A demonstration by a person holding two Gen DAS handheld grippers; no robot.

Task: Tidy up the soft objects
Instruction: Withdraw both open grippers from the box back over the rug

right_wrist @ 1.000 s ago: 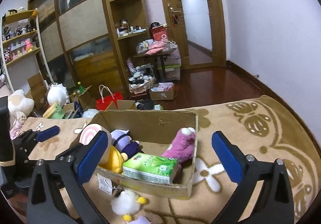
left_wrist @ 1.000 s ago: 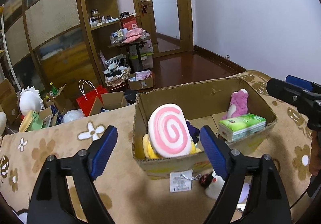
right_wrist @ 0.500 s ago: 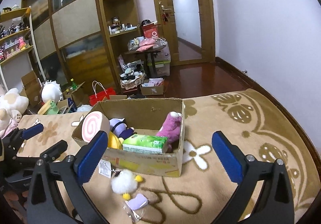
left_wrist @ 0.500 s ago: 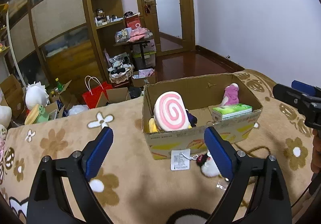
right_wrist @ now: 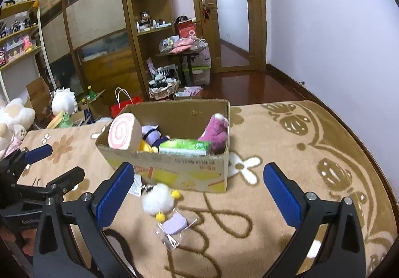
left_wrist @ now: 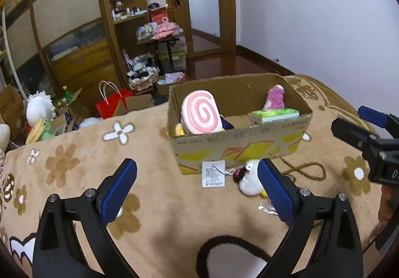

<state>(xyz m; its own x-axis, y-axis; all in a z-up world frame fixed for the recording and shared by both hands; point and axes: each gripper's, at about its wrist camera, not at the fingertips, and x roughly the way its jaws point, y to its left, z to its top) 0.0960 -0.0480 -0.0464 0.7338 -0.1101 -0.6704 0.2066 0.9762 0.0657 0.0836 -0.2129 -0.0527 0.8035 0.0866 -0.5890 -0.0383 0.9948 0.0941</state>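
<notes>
A cardboard box (left_wrist: 239, 145) (right_wrist: 174, 170) stands on the beige flowered blanket. Inside it are a pink-swirl plush (left_wrist: 200, 116) (right_wrist: 122, 134), a purple plush (left_wrist: 275, 101) (right_wrist: 217, 133), a green tissue pack (left_wrist: 274, 114) (right_wrist: 184, 147) and a violet doll (right_wrist: 152, 137). A white fluffy keychain toy (left_wrist: 250, 179) (right_wrist: 158, 199) and a paper tag (left_wrist: 213, 174) lie in front of the box. A small lilac item in clear wrap (right_wrist: 174, 224) lies nearer. My left gripper (left_wrist: 197, 189) is empty, its jaws still opening. My right gripper (right_wrist: 199, 194) stands open and empty, back from the box.
Blanket (right_wrist: 286, 153) stretches free to the right of the box. Beyond its far edge are a red bag (left_wrist: 112, 103), boxes, plush toys (right_wrist: 15, 116), a small table (right_wrist: 184, 48), wooden shelves and a door.
Both grippers have drawn back from the box, which now looks smaller and farther. The left jaws have spread a little wider. Nothing was picked up.
</notes>
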